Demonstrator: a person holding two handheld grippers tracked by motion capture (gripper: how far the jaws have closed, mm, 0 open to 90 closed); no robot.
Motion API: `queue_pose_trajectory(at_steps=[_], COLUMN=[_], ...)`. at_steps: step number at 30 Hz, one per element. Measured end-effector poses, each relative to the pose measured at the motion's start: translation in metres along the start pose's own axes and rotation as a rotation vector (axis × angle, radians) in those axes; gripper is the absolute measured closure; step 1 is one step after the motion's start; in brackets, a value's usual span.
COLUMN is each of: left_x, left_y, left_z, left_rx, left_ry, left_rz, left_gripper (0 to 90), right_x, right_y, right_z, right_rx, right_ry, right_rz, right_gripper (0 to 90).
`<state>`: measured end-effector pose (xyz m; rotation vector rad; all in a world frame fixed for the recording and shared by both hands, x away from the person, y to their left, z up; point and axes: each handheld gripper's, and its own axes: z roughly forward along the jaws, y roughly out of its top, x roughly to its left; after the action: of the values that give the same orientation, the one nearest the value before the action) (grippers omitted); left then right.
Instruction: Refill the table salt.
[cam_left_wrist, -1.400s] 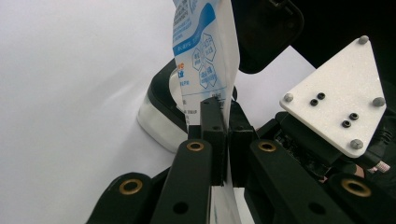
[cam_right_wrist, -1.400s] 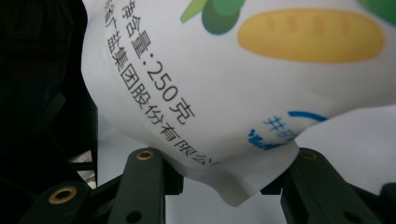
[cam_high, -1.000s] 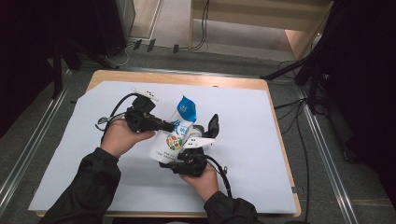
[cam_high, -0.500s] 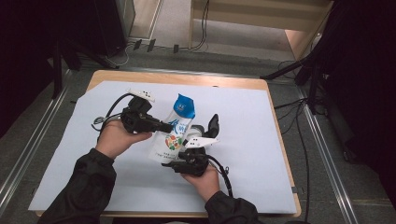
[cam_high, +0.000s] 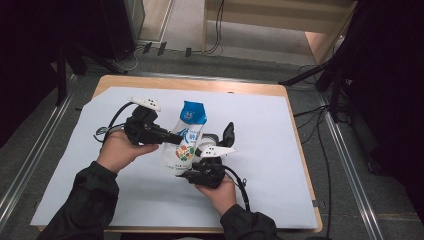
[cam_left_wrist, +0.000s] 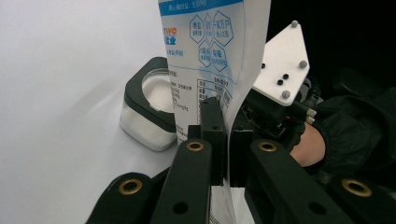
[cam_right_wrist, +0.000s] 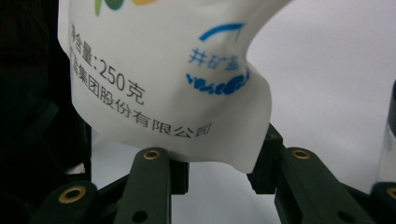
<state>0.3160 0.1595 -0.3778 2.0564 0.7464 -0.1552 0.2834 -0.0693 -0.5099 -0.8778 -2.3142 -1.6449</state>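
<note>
Your left gripper (cam_high: 172, 136) has its jaws clamped on the side edge of the white pouch (cam_high: 186, 140), held tilted above the middle of the desk (cam_high: 280, 150). Your right gripper (cam_high: 192, 172) has just been closing its jaws, now pinching the pouch's bottom corner. A glass jar (cam_left_wrist: 147, 114) stands just behind the pouch.

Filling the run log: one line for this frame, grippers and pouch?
left gripper: shut on pouch edge | right gripper: closing on pouch bottom | jar: on table, beside pouch

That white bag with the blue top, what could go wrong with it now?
The left gripper pinches only a thin side edge of the bag, so it might slip out or crease. The right gripper has just been closing on the bag's bottom corner; a loose hold could let it sag. The small jar stands close and might get knocked.
</note>
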Motion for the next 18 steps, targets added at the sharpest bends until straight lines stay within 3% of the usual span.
queue_pose_trajectory(at_steps=[15, 18], left_x=[-0.006, -0.006], left_y=[-0.008, -0.009], left_z=[-0.011, -0.013], left_rx=[-0.003, -0.024], left_ry=[-0.014, 0.004], left_rz=[0.053, 0.050], left_gripper=[89.8, 90.0], right_x=[-0.003, -0.005], right_y=[0.002, 0.003], right_z=[-0.005, -0.006], right_rx=[-0.018, -0.025], right_ry=[-0.003, -0.001], right_rz=[0.032, 0.039], right_gripper=[68.1, 68.1])
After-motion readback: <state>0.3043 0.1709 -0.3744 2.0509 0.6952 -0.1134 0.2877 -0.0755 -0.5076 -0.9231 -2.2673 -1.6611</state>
